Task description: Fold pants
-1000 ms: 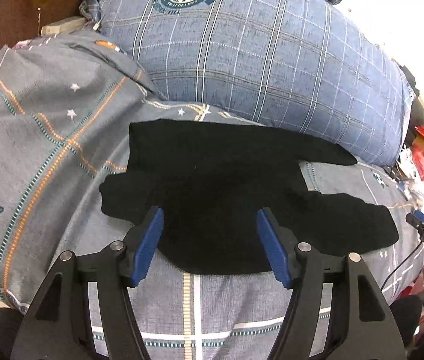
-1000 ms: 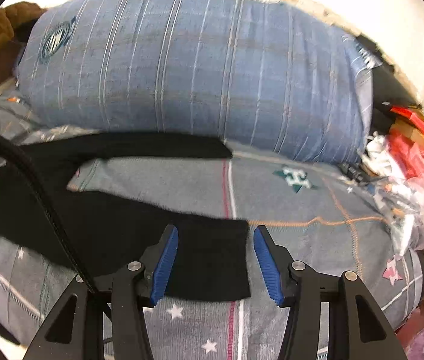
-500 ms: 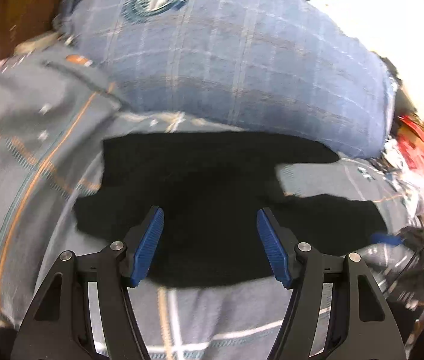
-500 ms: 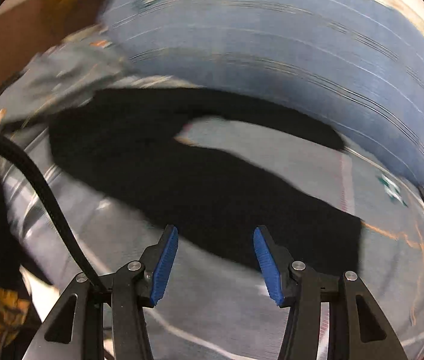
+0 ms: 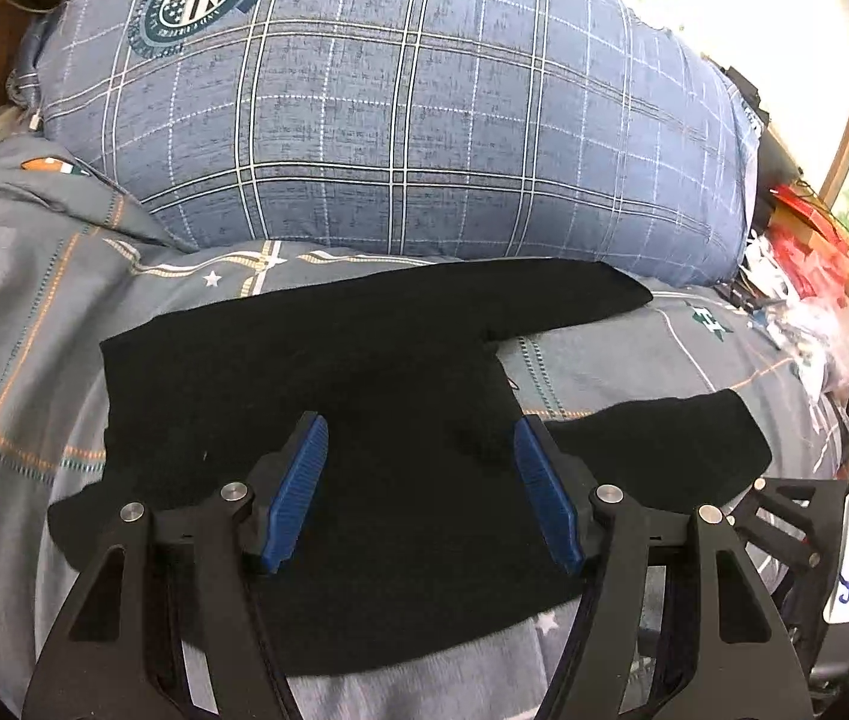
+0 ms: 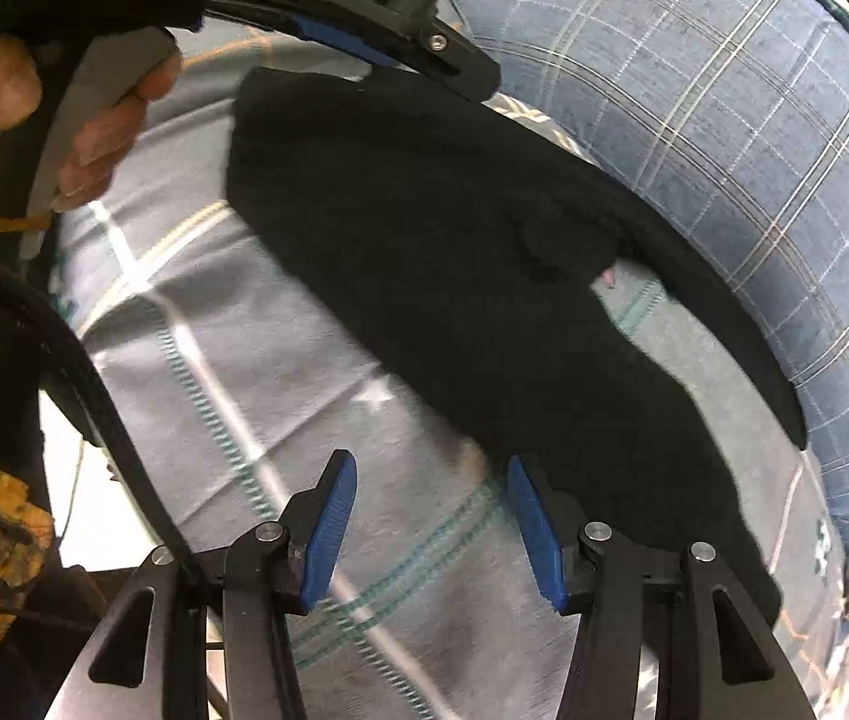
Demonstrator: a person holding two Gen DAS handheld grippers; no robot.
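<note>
Black pants (image 5: 364, 396) lie spread flat on the grey patterned bedsheet (image 5: 22, 324), the two legs splayed apart toward the right. My left gripper (image 5: 421, 486) is open and empty, hovering over the waist part. In the right wrist view the pants (image 6: 454, 240) run diagonally. My right gripper (image 6: 433, 528) is open and empty above the sheet, its right finger at the near edge of the near leg. The left gripper's body, held by a hand, shows at the top left of that view (image 6: 328, 6).
A large blue plaid pillow (image 5: 400, 108) lies behind the pants against the wall. Red and white clutter (image 5: 808, 276) sits at the right edge of the bed. A black cable (image 6: 64, 372) crosses the right wrist view at the left.
My right gripper has swung left from the leg's cuff and turned toward the waist, now beside the left gripper. My left gripper has moved in over the waist. Both stayed open.
</note>
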